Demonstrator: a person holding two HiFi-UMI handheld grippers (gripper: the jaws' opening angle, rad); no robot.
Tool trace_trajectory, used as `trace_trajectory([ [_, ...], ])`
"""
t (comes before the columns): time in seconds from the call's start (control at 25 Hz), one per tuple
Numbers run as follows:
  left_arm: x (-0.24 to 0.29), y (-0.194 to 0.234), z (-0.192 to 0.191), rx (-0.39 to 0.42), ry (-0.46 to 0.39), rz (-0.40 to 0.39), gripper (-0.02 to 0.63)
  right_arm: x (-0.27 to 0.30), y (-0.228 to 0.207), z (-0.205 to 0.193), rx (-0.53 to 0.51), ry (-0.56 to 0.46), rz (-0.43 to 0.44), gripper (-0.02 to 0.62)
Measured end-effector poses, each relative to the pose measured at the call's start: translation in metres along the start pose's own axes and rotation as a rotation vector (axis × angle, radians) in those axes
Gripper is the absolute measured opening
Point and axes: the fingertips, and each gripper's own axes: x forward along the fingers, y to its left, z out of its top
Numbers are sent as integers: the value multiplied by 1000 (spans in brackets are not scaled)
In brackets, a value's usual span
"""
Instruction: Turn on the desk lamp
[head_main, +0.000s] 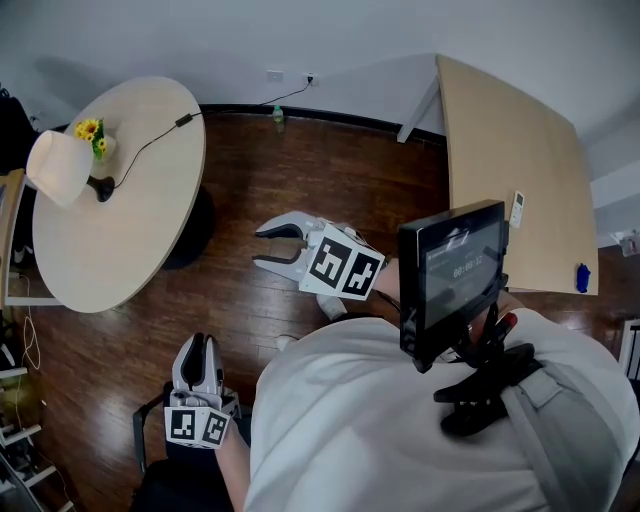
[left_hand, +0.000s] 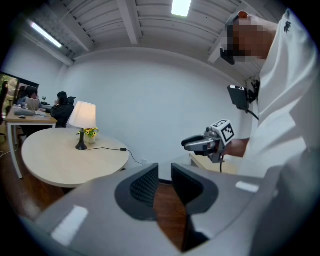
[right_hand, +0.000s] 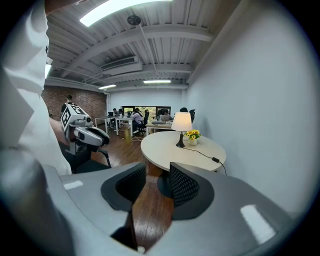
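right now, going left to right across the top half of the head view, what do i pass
desk lamp → cord switch → green bottle → white remote → blue object

Round table (head_main: 130, 240), desk lamp (head_main: 58, 168), flowers (head_main: 90, 131), cord (head_main: 150, 146)

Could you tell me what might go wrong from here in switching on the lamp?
1. The flowers stand right beside the lamp; a careless reach for it could knock them over.
2. The cord lies loose across the table; tugging at what looks like its inline switch could drag or tip the lamp.
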Motion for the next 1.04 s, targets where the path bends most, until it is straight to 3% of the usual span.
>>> trace_trajectory([
  [1.04,-1,7,4,-4,8,-2,81,6,1,0,-3,22,-1,135],
])
